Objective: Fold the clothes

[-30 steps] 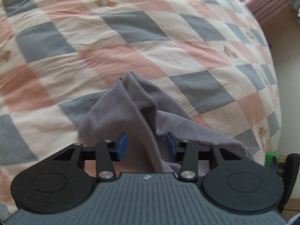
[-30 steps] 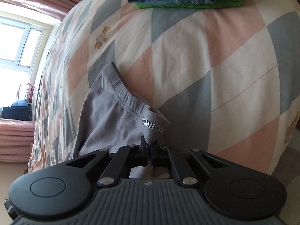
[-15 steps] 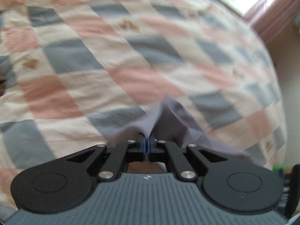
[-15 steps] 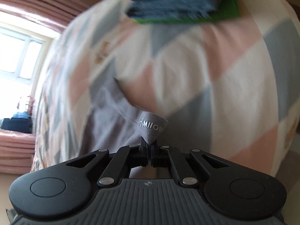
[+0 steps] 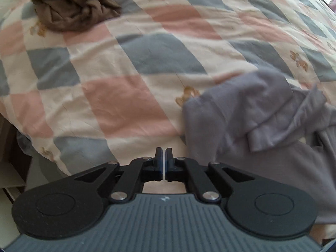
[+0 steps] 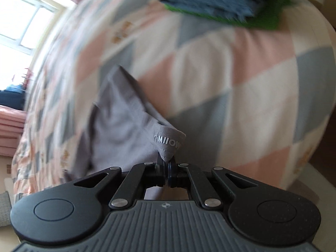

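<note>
A grey garment lies rumpled on the checked bedspread, at the right of the left wrist view. My left gripper sits just left of it, near the bed's edge, shut with nothing visible between its fingers. In the right wrist view the same grey garment stretches away to the left. Its waistband corner with printed lettering is pinched in my right gripper, which is shut on it and holds it lifted off the bed.
A crumpled brown garment lies at the far left of the bed. A folded stack of blue and green clothes sits at the far end in the right wrist view. A window and pink curtains are beyond the bed.
My left gripper shut on a fold of the grey garment, then came off it and swung left, still shut. My right gripper kept its hold on the waistband and lifted slightly.
</note>
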The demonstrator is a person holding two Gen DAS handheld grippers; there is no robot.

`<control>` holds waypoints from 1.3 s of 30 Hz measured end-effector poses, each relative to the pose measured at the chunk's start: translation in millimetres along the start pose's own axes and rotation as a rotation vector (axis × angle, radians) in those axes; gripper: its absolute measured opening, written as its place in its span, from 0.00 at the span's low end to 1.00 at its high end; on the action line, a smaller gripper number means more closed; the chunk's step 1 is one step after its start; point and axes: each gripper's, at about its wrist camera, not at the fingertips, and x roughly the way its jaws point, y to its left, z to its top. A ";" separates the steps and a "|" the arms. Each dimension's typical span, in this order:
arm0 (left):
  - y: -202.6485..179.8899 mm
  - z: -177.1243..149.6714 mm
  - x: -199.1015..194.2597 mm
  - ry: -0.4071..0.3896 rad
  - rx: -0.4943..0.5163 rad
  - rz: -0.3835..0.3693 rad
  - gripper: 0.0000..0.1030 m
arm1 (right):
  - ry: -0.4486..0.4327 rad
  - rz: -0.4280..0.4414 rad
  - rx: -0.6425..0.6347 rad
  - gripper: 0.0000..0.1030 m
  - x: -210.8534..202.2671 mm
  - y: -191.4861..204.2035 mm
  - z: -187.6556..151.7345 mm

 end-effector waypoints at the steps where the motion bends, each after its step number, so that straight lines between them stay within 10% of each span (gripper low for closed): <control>1: -10.9 0.0 -1.6 -0.026 0.062 -0.011 0.07 | 0.008 -0.001 0.000 0.01 3.0 -1.0 -1.1; 9: -133.6 32.1 35.4 -0.129 0.418 -0.116 0.17 | 0.023 -0.044 -0.043 0.02 24.1 4.7 -13.3; 17: -218.4 25.5 93.8 -0.184 0.745 -0.026 0.31 | 0.014 -0.044 -0.024 0.02 23.7 -3.5 -18.2; 19: -221.9 23.0 103.1 -0.194 0.785 -0.008 0.31 | 0.015 -0.046 -0.019 0.02 25.3 -5.5 -19.7; 21: -217.0 24.5 102.4 -0.207 0.792 -0.009 0.01 | 0.021 -0.052 -0.017 0.03 27.5 -7.2 -21.5; 22: -213.7 25.8 100.9 -0.214 0.791 -0.011 0.02 | 0.024 -0.057 -0.017 0.03 28.5 -7.8 -22.5; 26: -149.7 46.1 61.0 -0.316 0.600 -0.059 0.02 | 0.020 -0.051 -0.030 0.02 26.1 -6.3 -22.2; 34: 109.0 70.9 3.5 -0.413 -0.051 0.043 0.02 | 0.010 -0.053 -0.074 0.02 20.5 -2.7 -19.2; 39: 219.2 25.5 78.3 -0.177 -0.338 0.151 0.01 | 0.017 -0.113 -0.091 0.02 28.5 -4.2 -27.1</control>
